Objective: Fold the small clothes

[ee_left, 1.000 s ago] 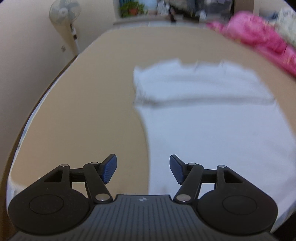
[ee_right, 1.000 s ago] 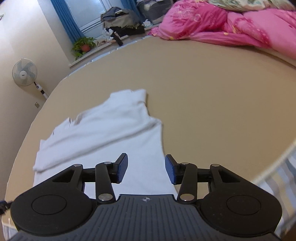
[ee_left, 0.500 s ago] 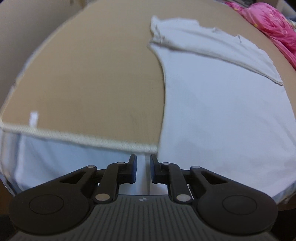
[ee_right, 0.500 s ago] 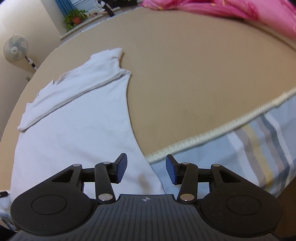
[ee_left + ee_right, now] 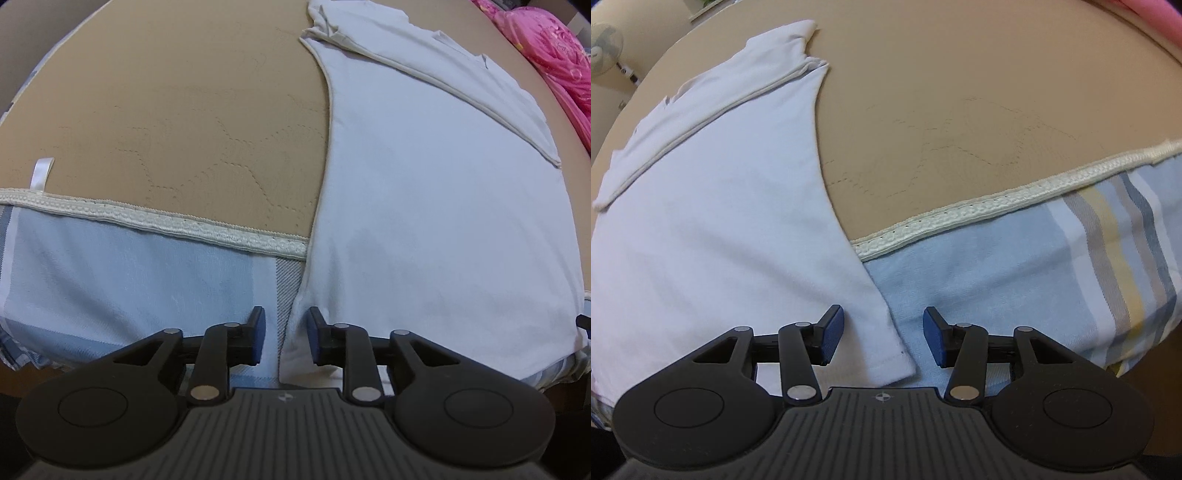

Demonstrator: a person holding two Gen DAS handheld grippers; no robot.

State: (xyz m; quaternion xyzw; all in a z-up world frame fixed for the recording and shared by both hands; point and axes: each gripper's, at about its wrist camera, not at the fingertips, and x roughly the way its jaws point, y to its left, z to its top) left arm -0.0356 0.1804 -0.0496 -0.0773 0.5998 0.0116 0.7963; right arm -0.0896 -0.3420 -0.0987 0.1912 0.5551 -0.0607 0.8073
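A white t-shirt [image 5: 436, 206] lies flat on the tan mattress pad [image 5: 177, 122], its top part folded down and its hem hanging over the bed's front edge. My left gripper [image 5: 284, 334] is open, its jaws either side of the shirt's left hem edge. In the right wrist view the same shirt [image 5: 713, 206] fills the left side. My right gripper [image 5: 881, 341] is open, with the shirt's right hem corner [image 5: 897, 365] between its blue pads [image 5: 932, 338].
A cream lace trim [image 5: 166, 221] runs along the pad's front edge, also in the right wrist view [image 5: 1015, 199]. A light blue striped sheet [image 5: 1052, 273] hangs below it. A pink duvet [image 5: 554, 59] lies at the far right. A fan [image 5: 604, 40] stands at the far left.
Both grippers have dropped low to the bed's front edge, up to the shirt's hem corners. The left gripper narrowed half a second ago and has opened wider since.
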